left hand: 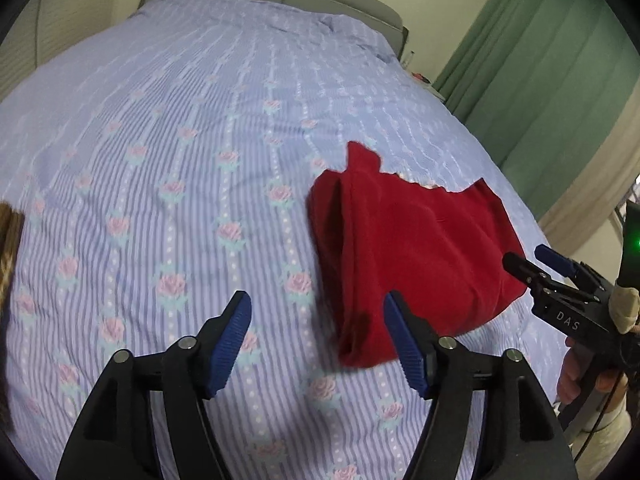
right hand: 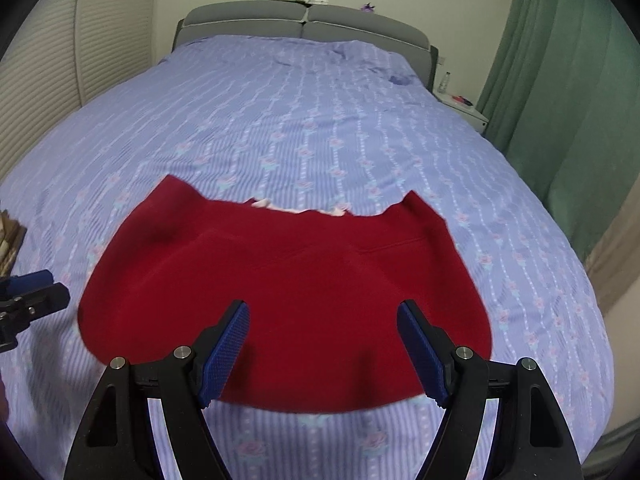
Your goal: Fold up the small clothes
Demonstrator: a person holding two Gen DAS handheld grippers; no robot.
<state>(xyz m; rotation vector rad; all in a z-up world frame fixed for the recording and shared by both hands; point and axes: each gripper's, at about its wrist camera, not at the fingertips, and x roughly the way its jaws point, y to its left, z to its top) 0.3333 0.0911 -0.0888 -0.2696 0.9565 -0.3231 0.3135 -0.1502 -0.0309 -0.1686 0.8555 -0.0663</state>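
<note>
On the bedspread (right hand: 280, 128), folded red garment (right hand: 288, 288), pale scrap at its far edge unclear; both grippers agape

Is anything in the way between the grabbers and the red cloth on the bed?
Nothing visible. The red cloth lies flat on the bedspread, with the open right gripper and open left gripper just above it.

Soft, even indoor light, no glare or hard shadows; strong fisheye bending with dark vignetted corners; motion blur smears the lilac striped rose-print bedsheet (left hand: 168, 184) and the folded red fabric garment (right hand: 288, 280) edges.
</note>
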